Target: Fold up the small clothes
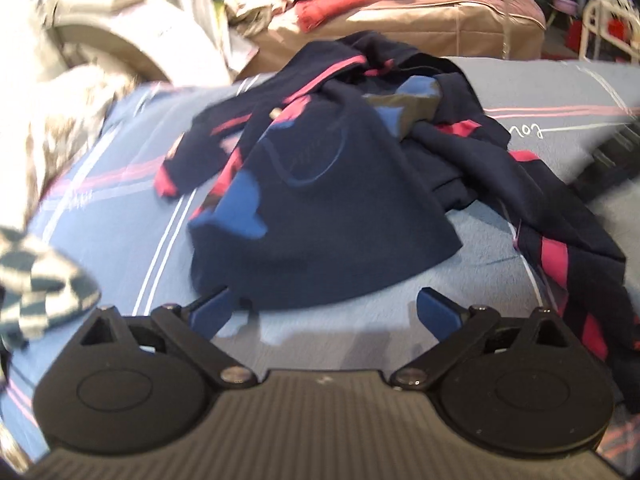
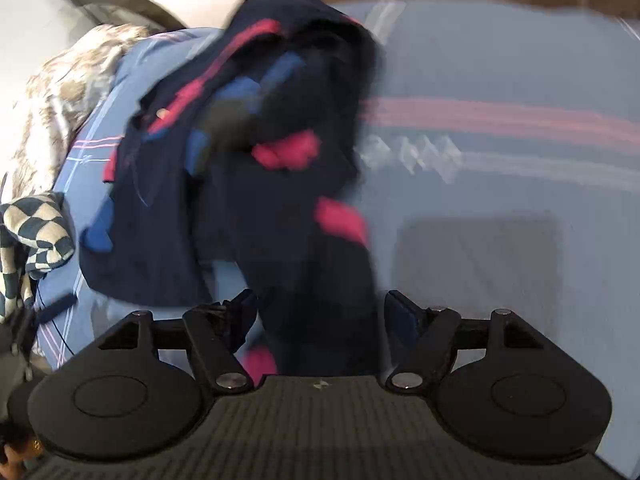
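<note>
Left wrist view, left to right: a checked cloth at the left edge; a blue bedsheet with white and pink lines covering the bed; a crumpled navy garment with pink stripes and blue patches, lying in a heap at the middle of the sheet and trailing off to the right. The left hand-held gripper stands with its jaws spread wide; the garment's near hem lies just beyond the blue fingers, and nothing is pinched between them.

Right wrist view, left to right: the checked cloth and a mottled beige blanket at the left; the navy garment, blurred, running from the upper middle down to the lower edge; bare sheet at the right. The right hand-held gripper is likewise spread wide. A strip of the garment passes between its fingers, but the pads do not press on it.
</note>
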The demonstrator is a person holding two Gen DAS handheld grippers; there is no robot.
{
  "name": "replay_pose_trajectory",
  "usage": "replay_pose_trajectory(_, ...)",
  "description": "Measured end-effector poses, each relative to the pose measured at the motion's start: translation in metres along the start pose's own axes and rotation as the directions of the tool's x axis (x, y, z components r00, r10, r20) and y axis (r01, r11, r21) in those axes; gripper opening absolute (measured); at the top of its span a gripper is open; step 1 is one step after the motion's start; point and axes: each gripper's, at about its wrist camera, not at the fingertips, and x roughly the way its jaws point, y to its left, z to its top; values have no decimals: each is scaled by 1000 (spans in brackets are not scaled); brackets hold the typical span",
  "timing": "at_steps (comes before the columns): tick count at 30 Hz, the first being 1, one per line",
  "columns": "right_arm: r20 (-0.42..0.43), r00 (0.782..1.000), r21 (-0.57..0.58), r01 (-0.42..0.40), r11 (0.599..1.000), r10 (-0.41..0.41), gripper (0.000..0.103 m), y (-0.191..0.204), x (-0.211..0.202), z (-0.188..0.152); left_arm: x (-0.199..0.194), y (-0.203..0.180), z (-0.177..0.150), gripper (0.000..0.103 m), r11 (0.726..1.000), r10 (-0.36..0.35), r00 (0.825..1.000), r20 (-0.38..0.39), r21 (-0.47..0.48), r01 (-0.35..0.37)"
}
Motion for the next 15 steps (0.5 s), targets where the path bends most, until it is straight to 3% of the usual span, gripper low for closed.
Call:
replay_pose_trajectory(4, 92, 995, -22, -34, 999, 36, 103, 8, -8, -35, 17, -36, 14, 100, 993, 58, 995, 80, 98, -65)
replay_pose_trajectory(6, 108, 994, -147, 38, 988, -22, 100, 38, 0, -44, 32, -54, 22, 100, 976, 152, 983, 105, 141, -166)
replay_pose_trajectory(7, 132, 988, -204, 104, 973, -78, 51, 49, 3, -47, 40, -61, 26, 99, 962, 207, 972, 113, 156, -223)
replay_pose_trajectory(8, 154, 979, -253, 168, 953, -131, 37, 58, 6, -49, 50, -65, 29, 89, 950, 245, 963, 111, 171, -262)
replay_pose_trajectory(9, 168, 975, -285, 186, 940, -142, 22, 62, 5, -50, 59, -63, 32, 64, 947, 260, 961, 95, 171, -273)
replay_pose_trajectory(10, 170, 977, -291, 172, 941, -126, 20, 59, 2, -48, 66, -56, 36, 46, 956, 247, 967, 67, 144, -254)
replay_pose_trajectory(11, 172, 978, -280, 161, 946, -116, 20, 53, -5, -45, 71, -43, 41, 11, 973, 212, 977, 26, 88, -214)
replay_pose_trajectory(12, 193, 972, -272, 181, 945, -131, 19, 38, -18, -47, 75, -26, 45, 2, 985, 172, 985, -16, 8, -172)
replay_pose_trajectory(14, 261, 944, -252, 268, 930, -201, 19, 15, -45, -43, 72, 17, 52, 1, 985, 51, 998, -45, -160, -58)
replay_pose_trajectory(15, 282, 930, -216, 303, 928, -238, 18, -2, -60, -38, 69, 34, 54, 0, 975, 31, 999, -40, -221, -39)
